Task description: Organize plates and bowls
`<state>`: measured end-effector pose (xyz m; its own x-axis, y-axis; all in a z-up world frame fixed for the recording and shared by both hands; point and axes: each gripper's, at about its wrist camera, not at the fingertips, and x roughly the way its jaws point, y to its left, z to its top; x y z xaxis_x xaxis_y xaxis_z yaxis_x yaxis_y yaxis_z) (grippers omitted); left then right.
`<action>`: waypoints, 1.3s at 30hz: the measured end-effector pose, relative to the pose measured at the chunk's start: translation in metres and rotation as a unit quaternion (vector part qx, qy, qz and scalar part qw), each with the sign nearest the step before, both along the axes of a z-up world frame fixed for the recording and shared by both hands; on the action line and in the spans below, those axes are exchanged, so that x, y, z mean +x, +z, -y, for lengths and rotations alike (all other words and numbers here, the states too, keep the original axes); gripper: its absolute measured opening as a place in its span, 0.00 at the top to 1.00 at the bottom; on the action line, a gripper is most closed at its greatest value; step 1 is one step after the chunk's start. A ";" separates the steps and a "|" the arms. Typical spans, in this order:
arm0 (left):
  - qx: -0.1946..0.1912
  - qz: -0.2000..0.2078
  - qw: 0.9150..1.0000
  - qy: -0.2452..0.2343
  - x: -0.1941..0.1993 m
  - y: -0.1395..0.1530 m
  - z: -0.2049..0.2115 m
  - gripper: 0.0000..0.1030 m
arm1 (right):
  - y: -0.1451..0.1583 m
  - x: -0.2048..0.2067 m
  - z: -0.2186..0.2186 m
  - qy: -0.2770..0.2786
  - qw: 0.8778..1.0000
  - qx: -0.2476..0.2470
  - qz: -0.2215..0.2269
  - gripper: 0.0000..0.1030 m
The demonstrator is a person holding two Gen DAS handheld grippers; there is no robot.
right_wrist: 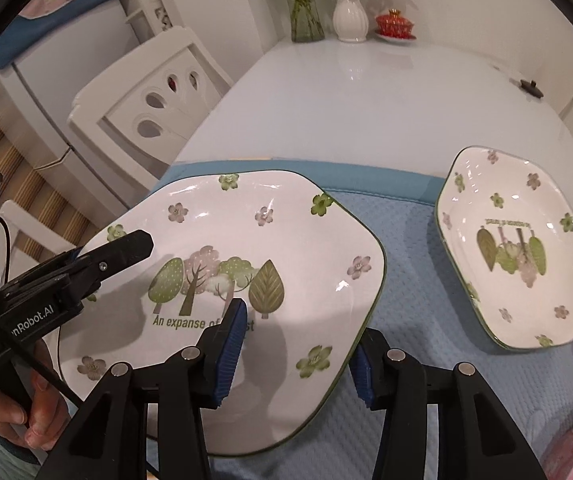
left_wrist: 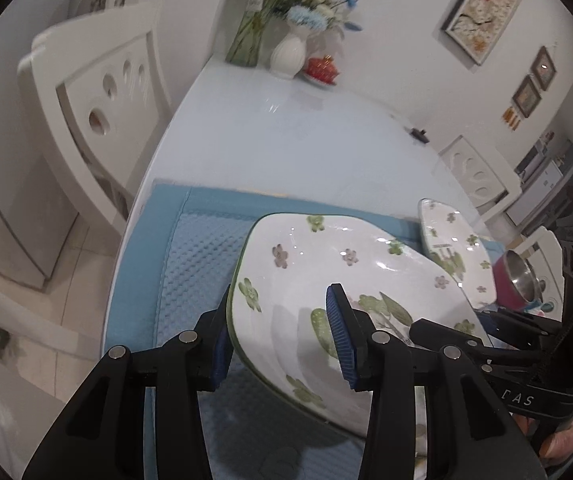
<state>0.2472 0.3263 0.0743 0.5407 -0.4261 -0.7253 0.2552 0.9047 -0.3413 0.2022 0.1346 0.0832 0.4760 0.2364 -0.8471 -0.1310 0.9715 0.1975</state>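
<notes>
A large white plate with green rim, trees and flowers is held tilted above the blue mat. My left gripper straddles its left rim, one finger above and one below; it also shows in the right wrist view. My right gripper straddles the plate's near right rim the same way. The plate also shows in the left wrist view. A smaller matching plate lies on the mat to the right; it also shows in the left wrist view.
A white glossy table extends behind the mat. At its far end stand a white vase with flowers, a glass vase and a red lidded cup. White chairs flank the table. A red metal pot sits right.
</notes>
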 end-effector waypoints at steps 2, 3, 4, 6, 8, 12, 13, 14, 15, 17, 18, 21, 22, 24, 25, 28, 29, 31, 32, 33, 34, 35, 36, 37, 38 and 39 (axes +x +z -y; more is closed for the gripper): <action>0.007 0.009 1.000 -0.003 -0.007 0.008 0.001 0.62 | 0.006 -0.007 0.001 0.002 1.000 0.003 0.007 0.58; 0.007 0.013 1.000 -0.005 -0.010 0.011 0.002 0.62 | 0.009 -0.011 0.002 0.002 1.000 0.006 0.010 0.58; 0.005 0.015 1.000 -0.007 -0.014 0.014 0.002 0.62 | 0.012 -0.015 0.002 0.000 1.000 0.007 0.011 0.58; 0.004 0.010 1.000 -0.010 -0.017 0.013 0.002 0.62 | 0.012 -0.019 0.003 0.000 1.000 0.010 0.006 0.58; 0.003 -0.003 1.000 -0.009 -0.016 0.006 0.001 0.64 | 0.005 -0.018 0.001 0.000 1.000 0.019 -0.001 0.59; 0.008 -0.029 1.000 0.006 -0.011 -0.018 0.000 0.66 | -0.018 -0.021 -0.003 0.007 1.000 0.007 -0.027 0.59; 0.015 -0.037 0.999 0.012 -0.009 -0.025 0.000 0.67 | -0.026 -0.020 -0.005 0.012 0.999 0.003 -0.041 0.59; 0.016 -0.043 0.999 0.017 -0.007 -0.030 -0.001 0.67 | -0.032 -0.020 -0.007 0.022 0.998 0.007 -0.055 0.59; 0.012 -0.050 0.998 0.023 -0.006 -0.036 -0.004 0.67 | -0.037 -0.020 -0.008 0.029 0.997 0.009 -0.070 0.59; 0.001 -0.062 0.998 0.032 -0.005 -0.043 -0.011 0.67 | -0.042 -0.021 -0.008 0.045 0.996 0.017 -0.078 0.59; -0.006 -0.065 0.997 0.035 -0.006 -0.047 -0.016 0.67 | -0.042 -0.020 -0.006 0.047 0.996 0.014 -0.077 0.59; -0.013 -0.068 0.997 0.030 -0.008 -0.050 -0.019 0.67 | -0.046 -0.007 0.007 0.034 0.996 0.022 -0.082 0.59; -0.011 -0.069 0.997 0.027 -0.008 -0.051 -0.018 0.67 | -0.049 0.002 0.013 0.025 0.995 0.034 -0.088 0.59; -0.004 -0.070 0.997 0.024 -0.007 -0.054 -0.013 0.68 | -0.053 0.017 0.021 0.014 0.994 0.059 -0.089 0.59; -0.003 -0.070 0.997 0.024 -0.007 -0.056 -0.012 0.68 | -0.055 0.024 0.022 0.018 0.993 0.071 -0.087 0.59; -0.004 -0.072 0.997 0.037 -0.006 -0.057 -0.012 0.68 | -0.052 0.031 0.009 0.039 0.995 0.041 -0.078 0.64; -0.007 -0.073 0.996 0.043 -0.006 -0.056 -0.014 0.68 | -0.050 0.029 0.007 0.045 0.996 0.035 -0.074 0.64; -0.026 -0.080 0.995 0.054 -0.007 -0.055 -0.018 0.68 | -0.050 0.024 0.010 0.039 0.995 0.050 -0.081 0.65; -0.038 -0.085 0.994 0.059 -0.008 -0.053 -0.020 0.68 | -0.049 0.021 0.011 0.031 0.994 0.058 -0.085 0.65; -0.043 -0.084 0.994 0.062 -0.011 -0.050 -0.020 0.68 | -0.047 0.018 0.013 0.024 0.994 0.061 -0.085 0.65; -0.043 -0.080 0.994 0.063 -0.013 -0.047 -0.020 0.68 | -0.042 0.014 0.013 0.017 0.995 0.061 -0.079 0.65; -0.040 -0.074 0.994 0.064 -0.016 -0.043 -0.019 0.68 | -0.037 0.009 0.013 0.014 0.995 0.059 -0.074 0.65; -0.039 -0.067 0.995 0.066 -0.021 -0.037 -0.018 0.68 | -0.031 0.005 0.013 0.010 0.996 0.058 -0.069 0.65; -0.042 -0.065 0.995 0.067 -0.023 -0.032 -0.018 0.68 | -0.026 0.003 0.014 0.007 0.996 0.060 -0.068 0.65; -0.047 -0.064 0.995 0.068 -0.025 -0.027 -0.018 0.68 | -0.019 0.000 0.015 0.004 0.996 0.063 -0.066 0.65; -0.053 -0.059 0.994 0.069 -0.029 -0.020 -0.019 0.68 | -0.013 -0.003 0.016 0.003 0.996 0.065 -0.062 0.65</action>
<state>0.2179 0.3450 0.0540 0.5138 -0.4303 -0.7421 0.0831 0.8860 -0.4562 0.1989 0.1182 0.0703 0.3675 0.3499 -0.8617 -0.1027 0.9361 0.3363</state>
